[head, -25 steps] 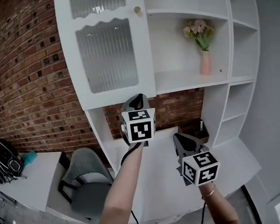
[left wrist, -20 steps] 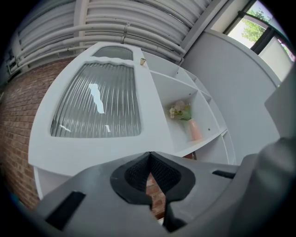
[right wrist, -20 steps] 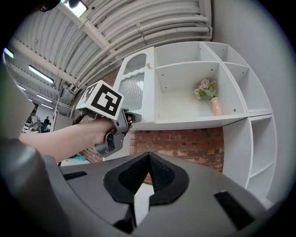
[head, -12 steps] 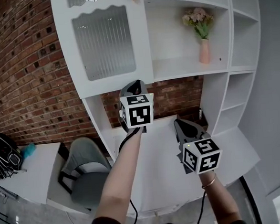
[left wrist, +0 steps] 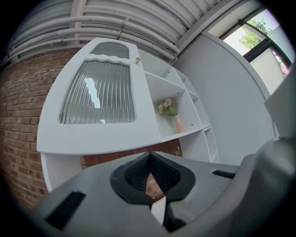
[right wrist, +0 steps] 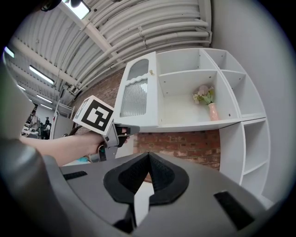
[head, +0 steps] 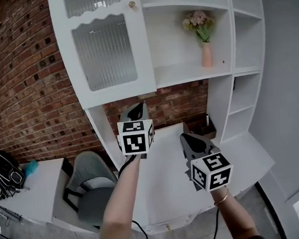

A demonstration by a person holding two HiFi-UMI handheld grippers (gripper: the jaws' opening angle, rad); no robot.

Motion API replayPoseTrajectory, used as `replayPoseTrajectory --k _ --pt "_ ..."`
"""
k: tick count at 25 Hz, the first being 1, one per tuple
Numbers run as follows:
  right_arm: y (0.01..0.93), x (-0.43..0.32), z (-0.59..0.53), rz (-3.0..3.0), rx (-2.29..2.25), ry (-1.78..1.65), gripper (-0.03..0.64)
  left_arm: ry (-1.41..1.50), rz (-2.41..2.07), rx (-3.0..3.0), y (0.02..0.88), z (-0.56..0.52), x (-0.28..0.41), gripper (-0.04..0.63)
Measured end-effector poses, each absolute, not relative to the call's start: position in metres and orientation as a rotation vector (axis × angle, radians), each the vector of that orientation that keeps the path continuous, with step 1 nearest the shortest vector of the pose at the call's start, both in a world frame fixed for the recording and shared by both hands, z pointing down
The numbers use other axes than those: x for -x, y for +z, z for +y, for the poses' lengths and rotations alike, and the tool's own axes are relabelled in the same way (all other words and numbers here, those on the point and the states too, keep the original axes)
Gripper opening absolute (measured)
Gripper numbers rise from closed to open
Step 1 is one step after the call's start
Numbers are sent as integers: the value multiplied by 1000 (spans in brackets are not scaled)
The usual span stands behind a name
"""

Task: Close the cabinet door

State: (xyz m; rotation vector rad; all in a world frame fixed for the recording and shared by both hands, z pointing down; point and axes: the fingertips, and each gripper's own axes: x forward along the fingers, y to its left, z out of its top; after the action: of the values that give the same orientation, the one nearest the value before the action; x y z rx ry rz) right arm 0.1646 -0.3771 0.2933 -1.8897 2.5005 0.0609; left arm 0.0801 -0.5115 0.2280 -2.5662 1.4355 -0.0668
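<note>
Jaws of left gripper (head: 137, 108) and right gripper (head: 184, 137) are clenched empty, held below the ajar white ribbed-glass cabinet door (head: 104, 50).

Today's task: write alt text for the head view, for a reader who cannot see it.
Two shut, empty grippers, the left gripper and the right gripper, point toward a white cabinet against a brick wall. Its ribbed-glass door is at the left; a pink vase of flowers stands on an open shelf to its right.

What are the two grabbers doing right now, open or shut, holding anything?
Left gripper: shut, holding nothing.
Right gripper: shut, holding nothing.
</note>
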Motion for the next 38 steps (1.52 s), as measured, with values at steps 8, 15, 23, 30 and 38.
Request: replayPoseTrajectory --k 8,15,23,30,38 --pt "307 -152 -358 2534 1870 1 0 -75 1471 2575 273 -452 -35 9" --pt "335 -142 -349 2567 1844 -81 1 -129 1574 2584 327 -418 15 8" --pt "381 -125 -329 2624 1809 -200 0 -172 1687 2638 384 -384 56 8" --pt "419 -124 -313 2632 1805 -325 1 -227 1752 2661 423 -348 73 8" --pt "443 -126 -304 2607 1783 -429 0 -263 1826 2677 459 -325 85 8"
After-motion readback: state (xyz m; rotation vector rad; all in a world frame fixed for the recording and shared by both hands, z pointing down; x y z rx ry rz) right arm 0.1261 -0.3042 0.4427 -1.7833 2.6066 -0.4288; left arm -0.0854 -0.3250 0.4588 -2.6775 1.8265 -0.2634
